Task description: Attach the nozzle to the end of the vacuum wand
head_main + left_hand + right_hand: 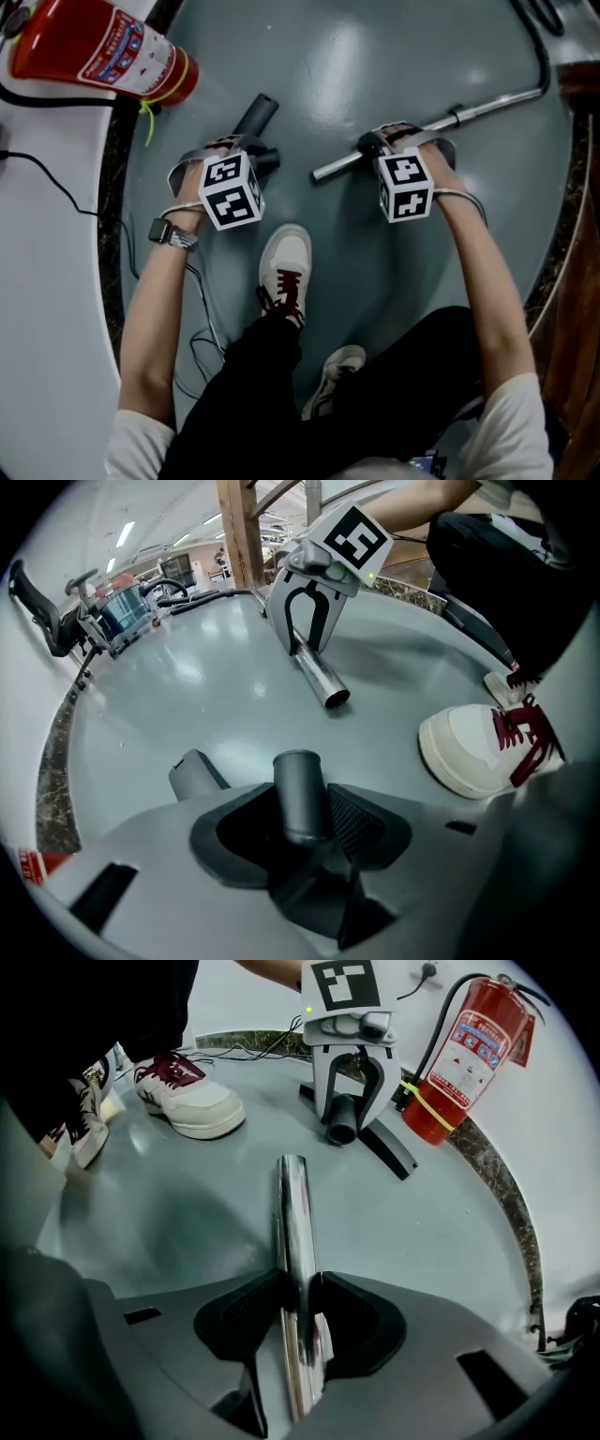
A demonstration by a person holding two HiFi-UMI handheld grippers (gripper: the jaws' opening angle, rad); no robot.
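The dark grey nozzle (255,116) lies on the grey floor, and its tube (300,794) stands between the jaws of my left gripper (302,819), which is shut on it. The nozzle's wider part (193,774) pokes out to the left of that grip. The chrome vacuum wand (441,122) lies to the right, its open end (333,696) facing the nozzle across a gap. My right gripper (295,1302) is shut on the wand (292,1222) near that end, with a pad on each side. Both grippers point steeply down, the left gripper (248,157) and the right gripper (378,146) side by side.
A red fire extinguisher (103,47) lies at the upper left beside a white raised surface (47,281). The person's white shoe (286,267) sits between the two grippers. Thin cables (202,323) trail on the left. A dark hose (541,52) runs from the wand's far end.
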